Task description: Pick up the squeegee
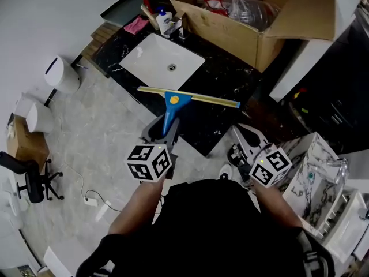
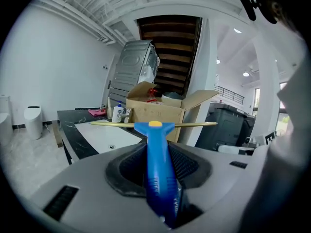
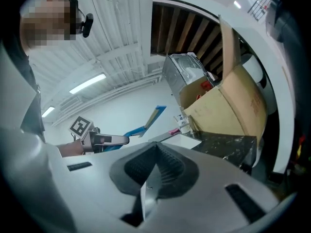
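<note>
The left tool (image 1: pixel 166 133) clamps the squeegee (image 1: pixel 173 100) by its blue handle, with the blade crosswise above the dark surface (image 1: pixel 222 77) near the sink (image 1: pixel 153 59). The right tool (image 1: pixel 247 146) is closed and empty. I'd hold the handle level and firm, so the blade clears the cardboard box (image 1: pixel 230 36).

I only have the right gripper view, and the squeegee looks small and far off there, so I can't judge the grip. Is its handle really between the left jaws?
Observer: Yes. The left gripper view shows the squeegee's blue handle clamped between the left gripper's jaws, with the blade pointing away.
Operator: Where does the blade sit relative to the sink?
Observer: In the head view it lies crosswise over the black counter, on the near side of the white sink.
Operator: And my right gripper?
Observer: The head view shows the right gripper off the counter's near edge, apart from the squeegee.
</note>
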Motion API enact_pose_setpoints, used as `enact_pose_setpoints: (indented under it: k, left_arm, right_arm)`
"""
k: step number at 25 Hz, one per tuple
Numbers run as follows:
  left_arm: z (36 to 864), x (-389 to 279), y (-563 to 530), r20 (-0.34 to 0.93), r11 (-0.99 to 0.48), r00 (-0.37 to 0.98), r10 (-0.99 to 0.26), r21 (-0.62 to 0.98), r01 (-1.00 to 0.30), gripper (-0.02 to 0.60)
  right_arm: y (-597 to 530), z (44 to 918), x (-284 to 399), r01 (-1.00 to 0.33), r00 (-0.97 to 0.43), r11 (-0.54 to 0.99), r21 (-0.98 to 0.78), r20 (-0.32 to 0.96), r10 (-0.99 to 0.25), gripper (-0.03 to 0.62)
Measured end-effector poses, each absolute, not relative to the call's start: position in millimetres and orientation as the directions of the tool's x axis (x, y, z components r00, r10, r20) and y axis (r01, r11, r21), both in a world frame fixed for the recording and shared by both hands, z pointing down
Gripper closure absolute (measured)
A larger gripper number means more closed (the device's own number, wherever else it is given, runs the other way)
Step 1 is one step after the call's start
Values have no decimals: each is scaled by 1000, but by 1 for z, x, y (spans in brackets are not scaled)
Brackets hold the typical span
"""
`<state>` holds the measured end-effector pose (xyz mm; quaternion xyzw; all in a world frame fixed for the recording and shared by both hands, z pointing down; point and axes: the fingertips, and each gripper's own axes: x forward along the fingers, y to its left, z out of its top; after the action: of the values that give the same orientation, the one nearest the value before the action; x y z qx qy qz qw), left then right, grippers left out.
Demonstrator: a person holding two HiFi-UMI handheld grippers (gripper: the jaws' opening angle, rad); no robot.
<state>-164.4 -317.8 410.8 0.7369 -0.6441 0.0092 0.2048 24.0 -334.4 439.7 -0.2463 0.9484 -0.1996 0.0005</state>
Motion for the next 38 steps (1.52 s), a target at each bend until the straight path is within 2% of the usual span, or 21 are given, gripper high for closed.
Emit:
enact_pose_setpoints:
  k: [7,24,32,38]
  left_arm:
    - [404,-188,-268,243,-152,205,-948,218,-964,433]
    - [393,-206,-211,185,-307,354,-917,241,-921,432]
    - [385,-193,-210,173,-271,318,-932,249,-930,433]
    - [384,-161,-208,167,-273,318,-933,243,-931,433]
  right_arm:
    - [-280,441,-11,-506,-862,797,-330,143,-487,586]
    - [-190,431,-24,-628,-777,721,-292,185,-601,586]
    - [-190,425,-22,-570,-821,778,-264,225,-525,586]
    - [-186,418,5,-546,-835,811,-209,217,-506,586]
